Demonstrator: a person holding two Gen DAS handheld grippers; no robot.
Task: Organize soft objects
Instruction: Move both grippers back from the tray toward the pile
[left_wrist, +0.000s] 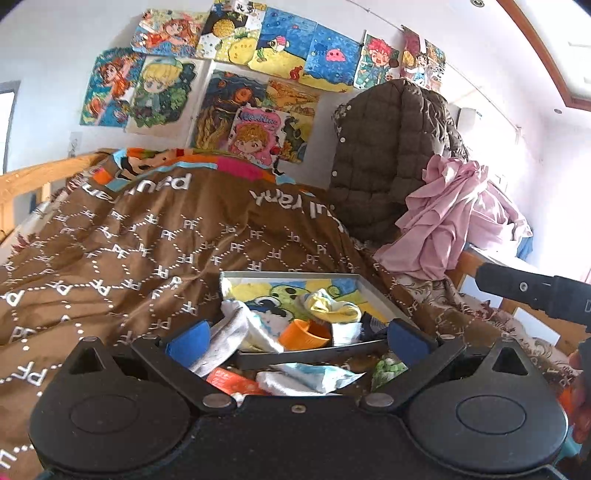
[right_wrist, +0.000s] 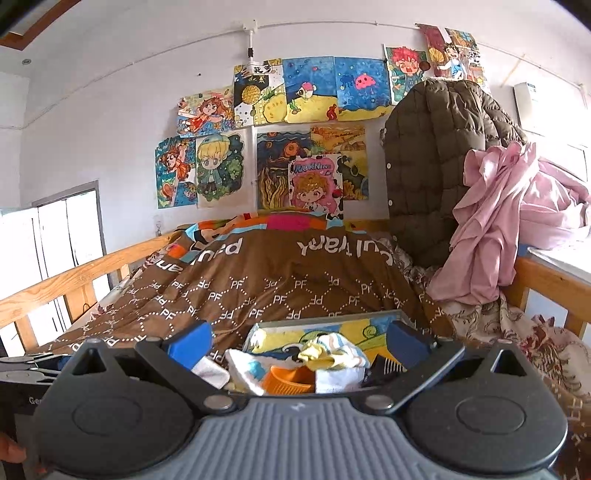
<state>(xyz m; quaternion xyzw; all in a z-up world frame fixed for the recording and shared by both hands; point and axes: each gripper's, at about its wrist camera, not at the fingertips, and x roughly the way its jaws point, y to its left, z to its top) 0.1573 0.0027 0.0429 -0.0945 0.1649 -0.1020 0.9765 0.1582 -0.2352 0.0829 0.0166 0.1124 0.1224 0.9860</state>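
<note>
Overhead, drawings (right_wrist: 295, 122) on wall, brown quilt (right_wrist: 266, 284) covering bed

Socks (left_wrist: 334, 308) in tray (left_wrist: 384, 295) on quilt (left_wrist: 166, 251); jacket (left_wrist: 388, 155) behind

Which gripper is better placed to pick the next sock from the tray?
Probably the left gripper: open, its fingers already flank the socks in the tray. The right gripper, also open, looks further back.

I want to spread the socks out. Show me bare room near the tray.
Bare brown quilt lies left of and behind the tray, up to the wooden rail. Crowded: the tray itself, full of socks and an orange cup, and the right side under the pink cloth.
</note>
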